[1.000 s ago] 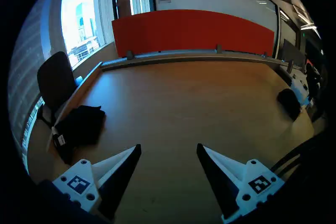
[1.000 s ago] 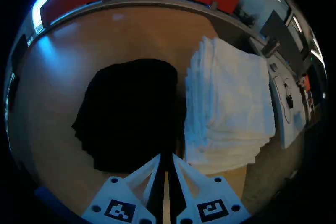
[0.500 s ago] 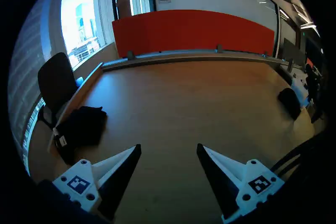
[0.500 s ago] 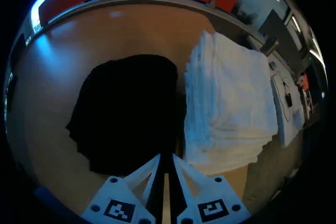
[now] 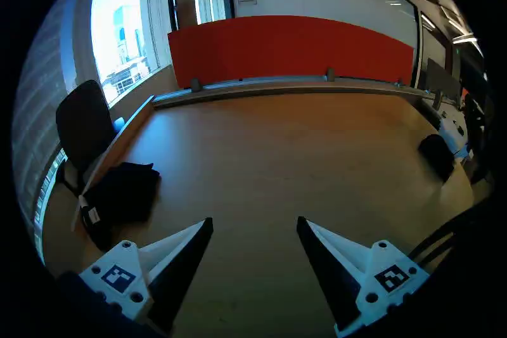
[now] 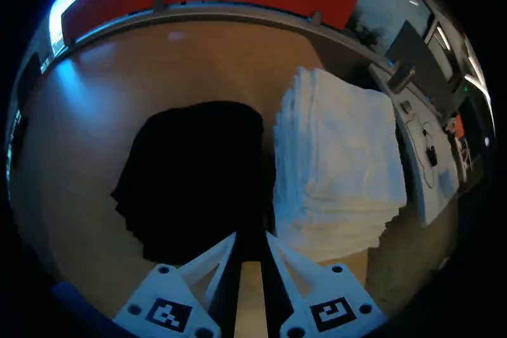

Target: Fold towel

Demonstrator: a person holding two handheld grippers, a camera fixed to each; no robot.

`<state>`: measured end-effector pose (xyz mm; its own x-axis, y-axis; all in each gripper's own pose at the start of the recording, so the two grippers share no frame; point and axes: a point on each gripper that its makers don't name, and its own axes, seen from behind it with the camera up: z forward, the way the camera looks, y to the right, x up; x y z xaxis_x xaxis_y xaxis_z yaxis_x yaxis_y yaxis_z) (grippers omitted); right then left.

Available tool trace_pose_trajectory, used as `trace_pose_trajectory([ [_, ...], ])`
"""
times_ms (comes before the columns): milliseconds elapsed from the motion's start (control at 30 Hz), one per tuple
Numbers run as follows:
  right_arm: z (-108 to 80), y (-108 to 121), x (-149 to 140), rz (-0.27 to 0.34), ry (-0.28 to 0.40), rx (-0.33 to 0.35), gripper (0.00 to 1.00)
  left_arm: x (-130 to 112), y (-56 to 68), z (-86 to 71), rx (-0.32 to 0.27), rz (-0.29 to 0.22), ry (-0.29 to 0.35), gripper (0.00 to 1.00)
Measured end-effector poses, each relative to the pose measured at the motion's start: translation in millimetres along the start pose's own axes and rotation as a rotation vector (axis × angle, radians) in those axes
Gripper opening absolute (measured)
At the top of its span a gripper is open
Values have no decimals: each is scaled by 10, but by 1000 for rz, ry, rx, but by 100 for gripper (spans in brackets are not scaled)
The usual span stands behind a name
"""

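Left gripper [image 5: 253, 230]: fingers spread wide over desk [image 5: 285, 148]. Right gripper [image 6: 252, 240]: fingers slightly parted at near edge of black towel [image 6: 190, 173], just beside white towel stack [image 6: 336, 167].

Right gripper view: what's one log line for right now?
task: fold towel | left gripper: open over table | right gripper: fingers slightly apart at black towel edge, grip unclear | white towel stack: beside it

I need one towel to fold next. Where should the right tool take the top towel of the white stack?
Pinch the top layer of the stack of white folded towels at the corner nearest the right tool, coming in from that near side. The layered edges show there, so one layer can probably be separated.
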<state>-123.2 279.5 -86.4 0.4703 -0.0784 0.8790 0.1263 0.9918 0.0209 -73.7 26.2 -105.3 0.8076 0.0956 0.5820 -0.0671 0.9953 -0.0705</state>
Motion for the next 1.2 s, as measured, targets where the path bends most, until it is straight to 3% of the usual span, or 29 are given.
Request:
trace_pose_trajectory([
  [567, -165, 47, 19, 10, 36, -28, 20, 39, 29, 36, -12, 0, 7, 99],
  [733, -211, 31, 48, 13, 55, -29, 38, 44, 29, 39, -13, 2, 10, 98],
  [1000, -290, -36, 136, 0, 95, -28, 81, 60, 34, 40, -18, -1, 15, 98],
  [1200, -319, -77, 194, 11, 119, -24, 86, 70, 24, 37, -20, -4, 19, 98],
])
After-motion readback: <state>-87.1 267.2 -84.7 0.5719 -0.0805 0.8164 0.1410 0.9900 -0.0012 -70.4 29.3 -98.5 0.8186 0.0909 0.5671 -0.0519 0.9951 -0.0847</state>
